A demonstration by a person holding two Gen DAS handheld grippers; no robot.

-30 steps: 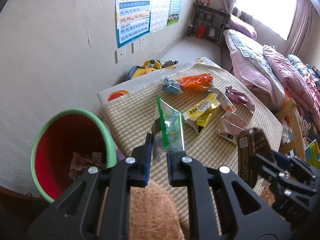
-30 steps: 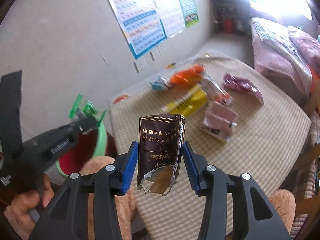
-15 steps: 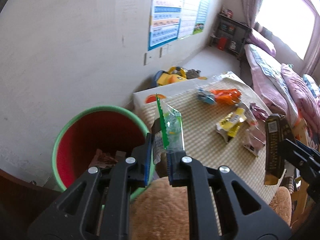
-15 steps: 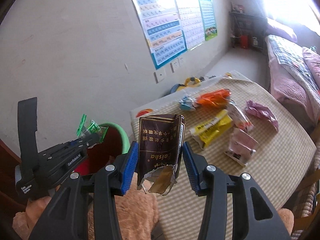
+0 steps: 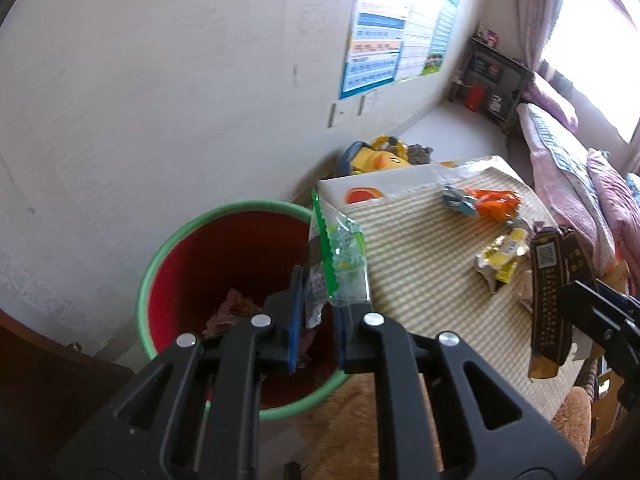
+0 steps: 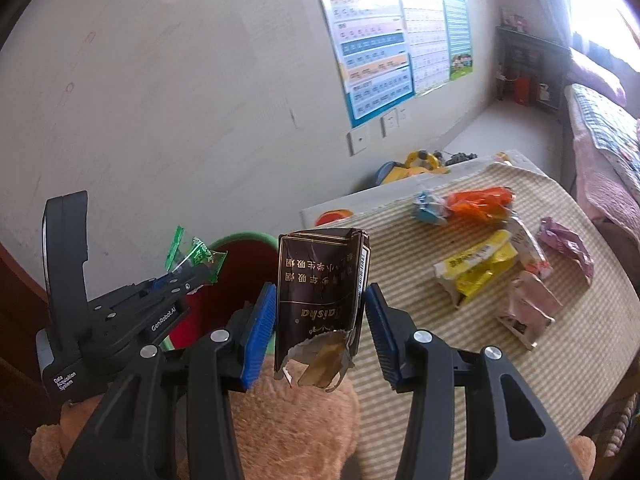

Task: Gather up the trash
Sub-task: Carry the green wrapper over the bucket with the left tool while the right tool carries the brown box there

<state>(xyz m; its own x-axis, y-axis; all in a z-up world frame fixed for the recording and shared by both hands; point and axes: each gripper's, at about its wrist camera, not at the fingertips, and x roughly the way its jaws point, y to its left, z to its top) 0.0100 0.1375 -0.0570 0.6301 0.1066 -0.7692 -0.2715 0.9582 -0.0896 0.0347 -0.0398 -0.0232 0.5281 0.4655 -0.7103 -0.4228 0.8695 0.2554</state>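
My left gripper (image 5: 318, 304) is shut on a clear and green plastic wrapper (image 5: 340, 252) and holds it over the right side of a red bin with a green rim (image 5: 208, 264). Some trash lies in the bin. My right gripper (image 6: 320, 320) is shut on a torn dark brown cigarette pack (image 6: 320, 292), held above the near table edge; it also shows in the left wrist view (image 5: 550, 296). The left gripper with the green wrapper (image 6: 196, 258) shows over the bin (image 6: 244, 240) in the right wrist view.
A table with a striped cloth (image 6: 500, 360) carries an orange wrapper (image 6: 478, 202), a yellow wrapper (image 6: 476, 268), a pink wrapper (image 6: 566, 246) and a pale pack (image 6: 526, 312). A brown plush toy (image 6: 288, 420) lies below. Toys (image 5: 384, 156) sit by the wall. A bed (image 5: 580, 168) stands at right.
My left gripper has moved left with the green wrapper, from over the table to over the bin. My right gripper has followed toward the bin with the cigarette pack.
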